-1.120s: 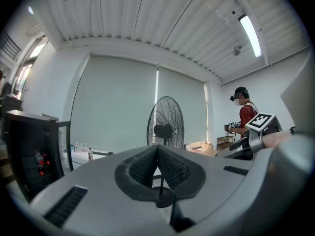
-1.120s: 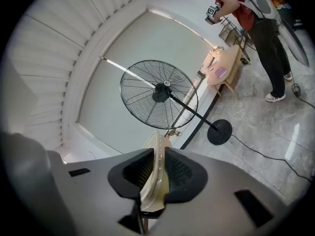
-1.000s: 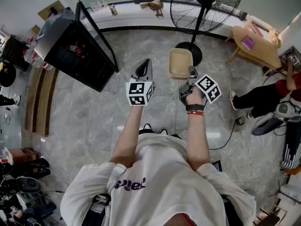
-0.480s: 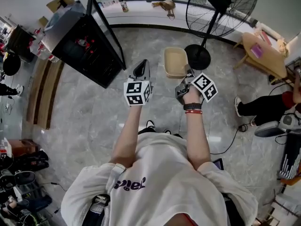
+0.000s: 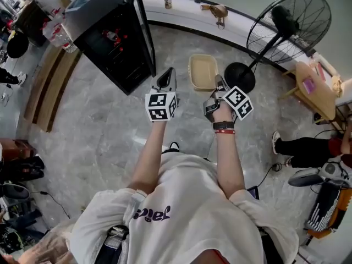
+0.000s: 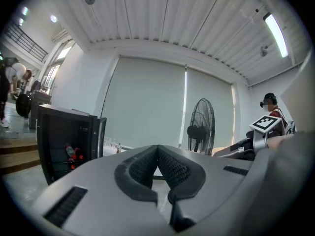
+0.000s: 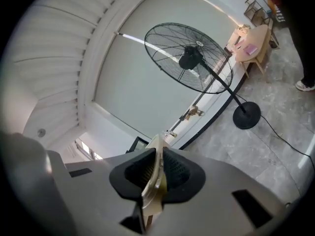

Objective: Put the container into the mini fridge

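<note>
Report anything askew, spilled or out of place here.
Nothing is spilled or damaged. One oddity: the container hangs above the floor, pinched by a single wall in the right gripper. The mini fridge stands with its door open.

The container [image 5: 202,72] is between the mini fridge [image 5: 113,45] on its left and the fan [image 5: 283,23] on its right.

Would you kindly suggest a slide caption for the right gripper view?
Right gripper clamped on the rim of the beige container, pedestal fan beyond.
</note>
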Demonstrator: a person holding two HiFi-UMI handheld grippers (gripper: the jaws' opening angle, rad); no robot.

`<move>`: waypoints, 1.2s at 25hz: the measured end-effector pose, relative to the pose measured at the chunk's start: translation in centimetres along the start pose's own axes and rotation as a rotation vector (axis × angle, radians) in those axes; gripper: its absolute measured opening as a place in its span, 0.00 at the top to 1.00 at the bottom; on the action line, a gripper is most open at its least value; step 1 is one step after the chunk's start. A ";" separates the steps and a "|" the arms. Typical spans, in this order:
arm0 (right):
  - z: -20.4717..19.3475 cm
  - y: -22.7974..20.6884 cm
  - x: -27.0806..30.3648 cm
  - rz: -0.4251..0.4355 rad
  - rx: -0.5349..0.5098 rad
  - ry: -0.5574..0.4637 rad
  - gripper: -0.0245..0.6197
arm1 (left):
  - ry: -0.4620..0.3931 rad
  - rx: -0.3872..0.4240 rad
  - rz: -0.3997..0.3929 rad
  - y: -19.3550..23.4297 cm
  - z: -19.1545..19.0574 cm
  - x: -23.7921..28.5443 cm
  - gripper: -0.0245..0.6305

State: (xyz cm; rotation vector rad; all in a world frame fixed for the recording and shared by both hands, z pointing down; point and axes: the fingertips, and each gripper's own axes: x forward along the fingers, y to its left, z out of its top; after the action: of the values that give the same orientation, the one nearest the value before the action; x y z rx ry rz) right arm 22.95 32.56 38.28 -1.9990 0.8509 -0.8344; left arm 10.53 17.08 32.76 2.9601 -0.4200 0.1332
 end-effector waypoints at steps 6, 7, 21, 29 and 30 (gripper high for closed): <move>-5.6 3.8 5.3 0.013 -0.035 0.057 0.87 | -0.007 -0.017 0.069 7.7 -0.2 -1.6 0.93; -6.7 4.4 5.9 0.015 -0.036 0.069 0.87 | -0.005 -0.024 0.082 9.0 -0.3 -2.2 0.93; -17.8 10.2 12.5 0.141 -0.037 0.282 0.87 | 0.004 -0.097 0.294 19.7 -2.7 -8.0 0.93; -21.2 12.1 19.0 0.190 -0.050 0.429 0.88 | 0.000 -0.118 0.435 24.4 -2.7 -7.5 0.93; -21.5 12.3 19.9 0.194 -0.056 0.449 0.88 | -0.001 -0.129 0.452 24.9 -2.6 -7.2 0.93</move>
State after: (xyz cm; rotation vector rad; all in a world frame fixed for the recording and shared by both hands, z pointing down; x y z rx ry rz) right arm 13.85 2.46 43.01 -1.7626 1.3105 -1.1766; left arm -3.61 -4.22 37.87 2.6894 -1.0489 0.1475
